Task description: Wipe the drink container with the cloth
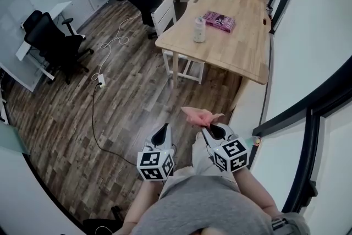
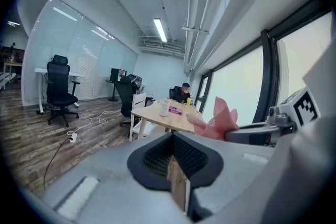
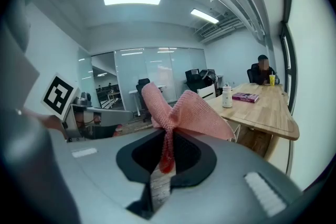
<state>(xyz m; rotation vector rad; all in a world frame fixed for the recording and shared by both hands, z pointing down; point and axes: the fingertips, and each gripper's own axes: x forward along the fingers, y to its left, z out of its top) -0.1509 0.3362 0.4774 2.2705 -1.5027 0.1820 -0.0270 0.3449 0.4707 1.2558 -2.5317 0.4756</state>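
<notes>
My left gripper [image 1: 163,129] has its fingers pressed together, empty. My right gripper [image 1: 212,130] pinches the pink knitted cloth [image 1: 199,115], which fans toward 11 o'clock. Far off at 12, the white cylindrical drink container [image 1: 198,29] stands upright on the light wooden counter [image 1: 242,55].

Wood floor [image 1: 66,118] — office chairs [image 1: 55,44]

Two grippers [image 1: 164,129] [image 1: 212,130]; one cloth [image 1: 199,115]; one drink container [image 1: 199,29]; one table [image 1: 236,49].
</notes>
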